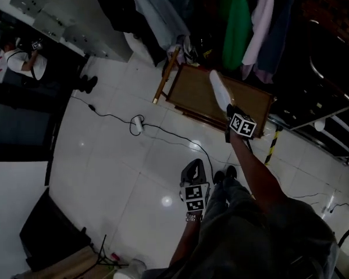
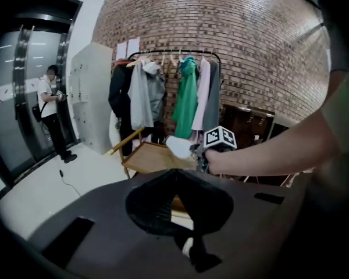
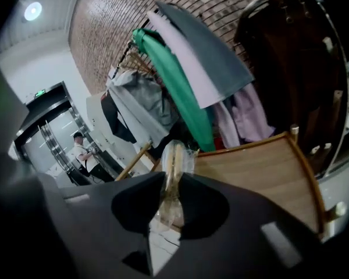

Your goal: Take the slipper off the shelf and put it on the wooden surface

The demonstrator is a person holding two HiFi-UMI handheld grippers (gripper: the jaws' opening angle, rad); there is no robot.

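A white slipper in a clear wrapper sticks out of my right gripper, which is shut on its heel end. It hangs over the wooden surface, a low brown tray table with a raised rim. In the right gripper view the slipper stands edge-on between the jaws of that gripper, with the wooden boards just beyond. My left gripper hangs lower over the white floor, shut with nothing in it. The left gripper view shows the slipper above the wooden surface.
A rack of hanging clothes stands right behind the wooden surface. A dark metal shelf is at the right. A black cable with a white plug runs across the tiled floor. A person stands far off at the left.
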